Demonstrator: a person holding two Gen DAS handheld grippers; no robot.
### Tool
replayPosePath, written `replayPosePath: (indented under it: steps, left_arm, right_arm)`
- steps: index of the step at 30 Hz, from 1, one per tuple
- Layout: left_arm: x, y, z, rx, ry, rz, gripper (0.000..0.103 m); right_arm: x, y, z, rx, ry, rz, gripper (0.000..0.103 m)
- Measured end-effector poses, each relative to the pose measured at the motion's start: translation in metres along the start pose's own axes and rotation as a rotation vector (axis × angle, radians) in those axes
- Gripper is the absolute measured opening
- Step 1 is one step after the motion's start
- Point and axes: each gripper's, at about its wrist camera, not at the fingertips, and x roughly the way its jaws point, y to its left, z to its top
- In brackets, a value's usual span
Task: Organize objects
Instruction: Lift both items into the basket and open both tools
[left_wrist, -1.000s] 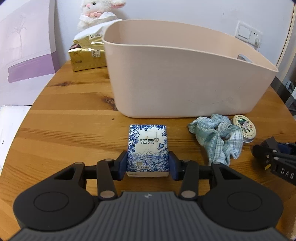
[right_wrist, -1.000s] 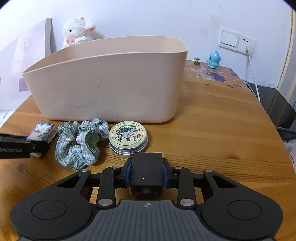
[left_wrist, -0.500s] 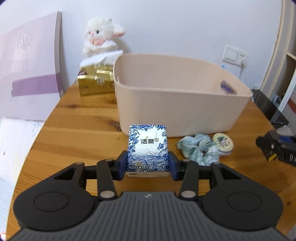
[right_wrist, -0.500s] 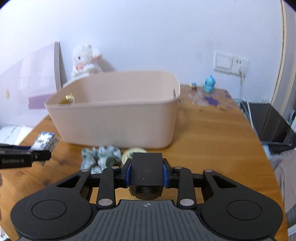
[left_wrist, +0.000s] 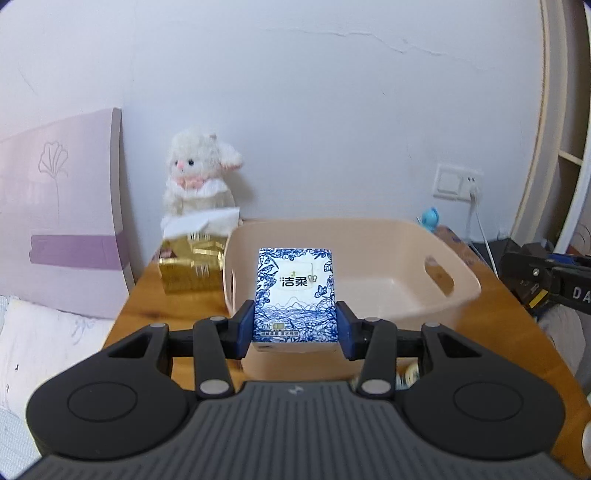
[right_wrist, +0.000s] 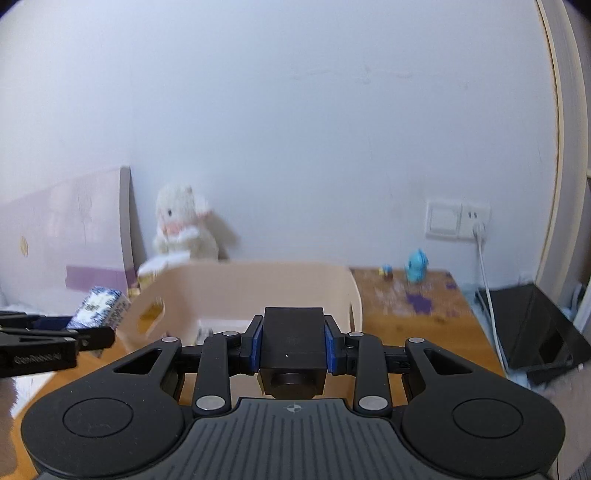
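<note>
My left gripper (left_wrist: 295, 328) is shut on a blue-and-white tissue pack (left_wrist: 295, 295) and holds it in the air in front of the beige plastic bin (left_wrist: 369, 240). The pack also shows in the right wrist view (right_wrist: 98, 308), left of the bin (right_wrist: 258, 284). My right gripper (right_wrist: 293, 347) is shut on a black box-shaped object (right_wrist: 293, 336) and holds it above the bin's near side. The bin's floor looks mostly bare. The cloth and tin are hidden below the grippers.
A white plush lamb (left_wrist: 199, 173) and a gold packet (left_wrist: 192, 269) stand at the table's back left. A lilac headboard (left_wrist: 59, 192) and bedding are to the left. A blue figurine (right_wrist: 417, 266), wall socket (right_wrist: 458, 221) and cable are at the right.
Both grippers have risen from table level with their objects and now look over the bin's rim into it. The cloth and tin have dropped out of view.
</note>
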Motion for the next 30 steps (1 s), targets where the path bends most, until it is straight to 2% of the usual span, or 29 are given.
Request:
replayPosePath:
  steps: [7, 11, 15, 17, 20, 24, 27, 30]
  left_arm:
    - [0.036, -0.008, 0.033, -0.022, -0.015, 0.008, 0.047]
    - [0.068, -0.015, 0.045, -0.014, 0.011, 0.023, 0.047]
    - [0.106, -0.017, 0.044, 0.003, 0.076, 0.057, 0.047]
    - [0.126, -0.019, 0.041, 0.005, 0.129, 0.093, 0.047]
    - [0.149, -0.018, 0.035, -0.006, 0.199, 0.100, 0.047]
    - [0.165, -0.017, 0.025, -0.020, 0.258, 0.121, 0.047]
    - [0.173, -0.011, 0.019, -0.060, 0.303, 0.110, 0.048]
    - [0.170, -0.010, 0.018, -0.056, 0.295, 0.109, 0.048]
  right_arm:
    - [0.035, -0.006, 0.033, 0.049, -0.043, 0.003, 0.029]
    - [0.065, -0.012, 0.044, 0.079, -0.033, -0.013, 0.029]
    - [0.098, -0.013, 0.044, 0.102, 0.030, -0.006, 0.029]
    - [0.116, -0.010, 0.039, 0.085, 0.065, -0.020, 0.029]
    - [0.142, -0.003, 0.028, 0.048, 0.140, -0.031, 0.029]
    - [0.167, 0.010, 0.008, -0.019, 0.228, -0.063, 0.029]
    - [0.179, 0.012, -0.001, -0.028, 0.276, -0.074, 0.029]
    - [0.183, 0.010, -0.006, -0.035, 0.303, -0.074, 0.029]
